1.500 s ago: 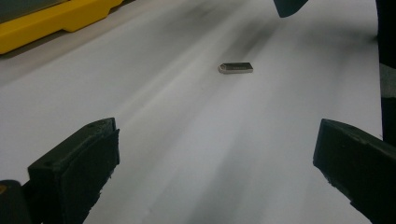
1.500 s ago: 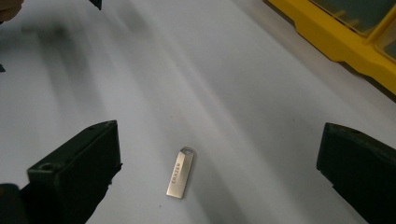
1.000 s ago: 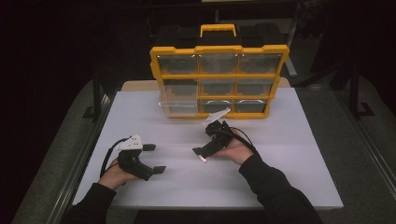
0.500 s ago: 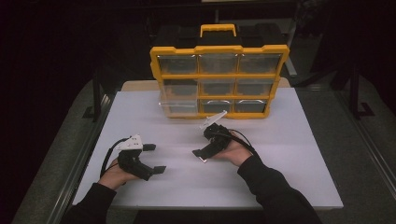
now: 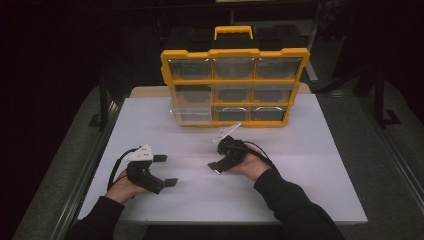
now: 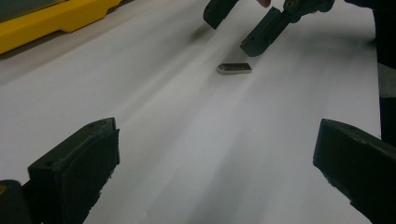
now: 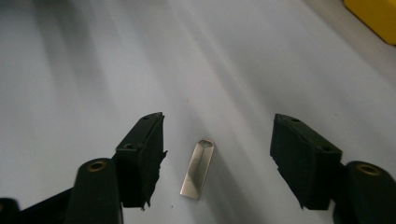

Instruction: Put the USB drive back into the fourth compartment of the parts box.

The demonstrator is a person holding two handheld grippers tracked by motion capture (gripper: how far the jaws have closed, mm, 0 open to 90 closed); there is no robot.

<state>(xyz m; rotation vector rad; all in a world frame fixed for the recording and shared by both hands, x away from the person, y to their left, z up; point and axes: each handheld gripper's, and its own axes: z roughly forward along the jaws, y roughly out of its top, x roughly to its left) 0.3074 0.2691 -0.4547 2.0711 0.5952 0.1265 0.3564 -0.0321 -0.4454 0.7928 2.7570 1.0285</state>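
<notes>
White table [image 5: 310,165] bore a metal USB stick [image 7: 198,169]; right tool [image 7: 217,156], just closing, straddled it untouched and needed centring; left tool [image 6: 215,172] gaped.

High view looks down; gripper views skim the shared white table [image 5: 310,150]

Yellow compartment organizer [image 5: 234,85] upright at the white tabletop's [image 5: 320,150] far edge
</notes>
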